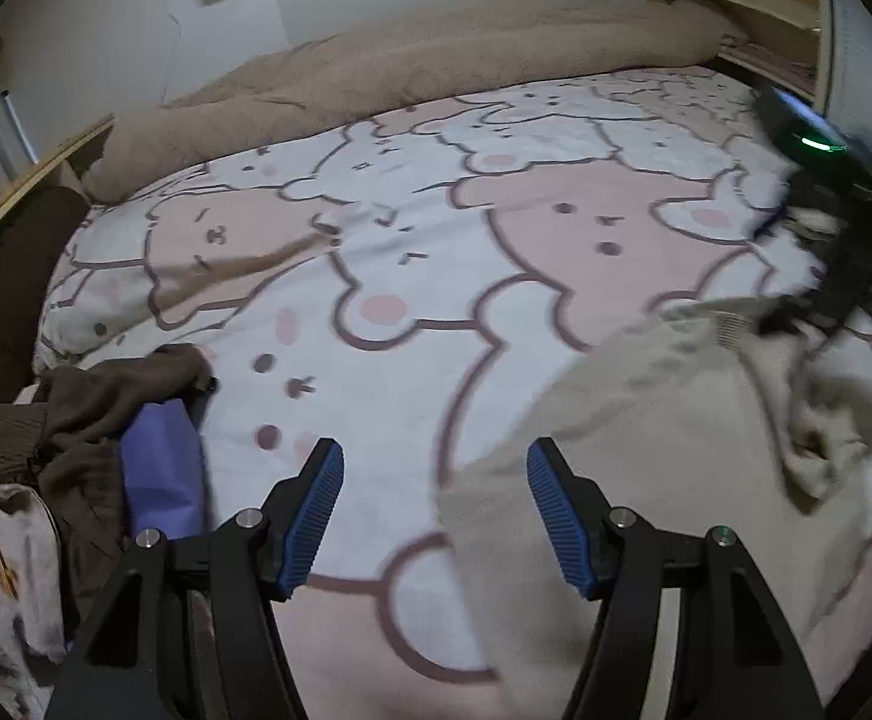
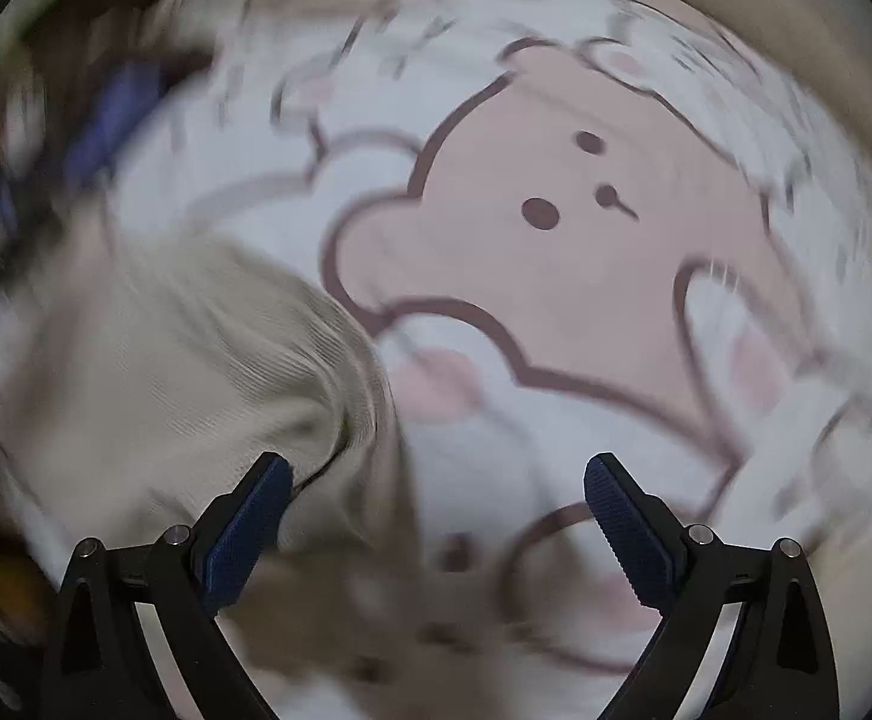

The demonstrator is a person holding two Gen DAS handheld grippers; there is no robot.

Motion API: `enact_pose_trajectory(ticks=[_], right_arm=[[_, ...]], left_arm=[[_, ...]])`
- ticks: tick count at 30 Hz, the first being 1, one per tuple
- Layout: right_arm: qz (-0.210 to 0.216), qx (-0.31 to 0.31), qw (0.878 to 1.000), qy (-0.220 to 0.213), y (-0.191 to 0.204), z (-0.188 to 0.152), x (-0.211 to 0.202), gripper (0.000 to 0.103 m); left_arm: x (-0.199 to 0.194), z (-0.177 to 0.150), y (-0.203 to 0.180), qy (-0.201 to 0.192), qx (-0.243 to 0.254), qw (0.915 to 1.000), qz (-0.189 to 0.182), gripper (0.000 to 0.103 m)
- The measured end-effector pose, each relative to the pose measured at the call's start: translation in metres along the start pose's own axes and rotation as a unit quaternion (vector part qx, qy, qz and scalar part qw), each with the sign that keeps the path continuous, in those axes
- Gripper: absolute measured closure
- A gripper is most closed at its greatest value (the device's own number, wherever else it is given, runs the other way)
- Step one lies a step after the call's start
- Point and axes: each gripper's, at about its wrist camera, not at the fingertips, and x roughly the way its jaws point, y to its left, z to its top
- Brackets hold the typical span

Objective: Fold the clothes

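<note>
Tongs first, nearest the lens: the left gripper (image 1: 433,480) is seen with its jaws spread wide and nothing between them, hung low over the bedsheet (image 1: 376,276). The right gripper (image 2: 436,498) is likewise spread and empty; its own view is heavily smeared, so little more can be read there.

Landmark taken: the cream garment (image 1: 646,450), the one piece laid out for folding. It is spread on the sheet just right of the left gripper, partly flat, with a bunched fold raised along its far right side. In the right wrist view the same cream cloth (image 2: 166,372) is seen against the gripper's left pad, not pinched. Both tongs being parted beside its edges suits either a grasp about to be taken or a hem just let go; which of the two cannot be settled.

Left of the garment, at the sheet's edge, a heap is kept apart, probably as a waiting or sorted pile: one brown piece (image 1: 94,420), one purple piece (image 1: 163,474), one white printed piece (image 1: 10,564). Whether these are folded cannot be told.

Far beyond the garment, one tan blanket (image 1: 436,54) is rolled along the sheet's far side.

Count: two grippers, four garments, one blanket.
</note>
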Motion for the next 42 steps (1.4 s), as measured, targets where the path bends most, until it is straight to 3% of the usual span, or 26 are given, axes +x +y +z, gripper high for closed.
enact_pose_trajectory(ticks=[2,5,8,13,16,18,19,21,23,25,28,29,33,36,38,39,40,42], right_arm=[[-0.010,0.007,1.000,-0.014,-0.001,0.011,-0.009,0.005],[0.000,0.074,0.993,-0.087,-0.014,0.008,-0.044,0.005],[0.006,0.140,0.977,-0.163,-0.015,-0.032,-0.070,0.005],[0.109,0.187,0.948,-0.234,0.023,-0.117,-0.068,0.005],[0.192,0.152,0.934,-0.260,0.063,-0.140,-0.058,0.005],[0.268,0.110,0.926,-0.243,0.088,-0.140,-0.041,0.005],[0.285,0.102,0.926,-0.225,0.093,-0.135,-0.031,0.005],[0.260,0.120,0.936,-0.203,0.084,-0.126,-0.013,0.006],[0.192,0.184,0.941,-0.210,0.051,-0.129,-0.006,0.007],[0.126,0.296,0.919,-0.228,0.003,-0.149,-0.008,0.007],[0.114,0.417,0.866,-0.251,-0.046,-0.184,-0.020,0.007],[0.129,0.409,0.864,-0.265,-0.044,-0.187,-0.028,0.007],[0.254,0.278,0.886,-0.270,0.007,-0.160,-0.039,0.007],[0.296,0.210,0.903,-0.231,0.038,-0.137,-0.018,0.007],[0.257,0.212,0.919,-0.209,0.037,-0.128,0.003,0.007],[0.235,0.240,0.920,-0.204,0.023,-0.130,0.016,0.007],[0.232,0.288,0.906,-0.205,0.001,-0.137,0.027,0.009],[0.255,0.385,0.861,-0.215,-0.037,-0.154,0.041,0.020]], left_arm=[[-0.009,-0.005,-0.017,-0.003,0.013,0.9997,-0.018,0.039],[-0.016,-0.013,-0.043,-0.005,0.039,0.9985,-0.039,0.039],[-0.008,-0.022,-0.064,-0.002,0.060,0.9966,-0.056,0.039],[0.038,-0.037,-0.074,0.035,0.069,0.9968,-0.020,0.039],[0.057,-0.041,-0.061,0.047,0.028,0.9979,-0.033,0.031],[0.060,-0.043,-0.054,0.044,0.009,0.9984,-0.036,0.030],[0.060,-0.043,-0.051,0.039,0.004,0.9987,-0.033,0.029],[0.059,-0.044,-0.046,0.030,-0.006,0.9992,-0.028,0.029],[0.058,-0.045,-0.040,0.021,-0.016,0.9994,-0.022,0.029],[0.057,-0.045,-0.035,0.012,-0.026,0.9994,-0.017,0.029],[0.051,-0.045,-0.028,0.005,-0.042,0.9990,-0.013,0.029],[0.045,-0.045,-0.027,0.001,-0.047,0.9988,-0.013,0.030],[0.019,-0.049,-0.027,-0.018,-0.058,0.9977,-0.029,0.030],[-0.009,-0.066,-0.038,-0.029,-0.065,0.9949,-0.072,0.030],[-0.012,-0.081,-0.047,-0.020,-0.064,0.9944,-0.081,0.030],[-0.009,-0.089,-0.052,-0.011,-0.062,0.9948,-0.080,0.030],[-0.006,-0.096,-0.057,-0.001,-0.060,0.9951,-0.078,0.030],[0.000,-0.112,-0.067,0.017,-0.055,0.9955,-0.075,0.030]])
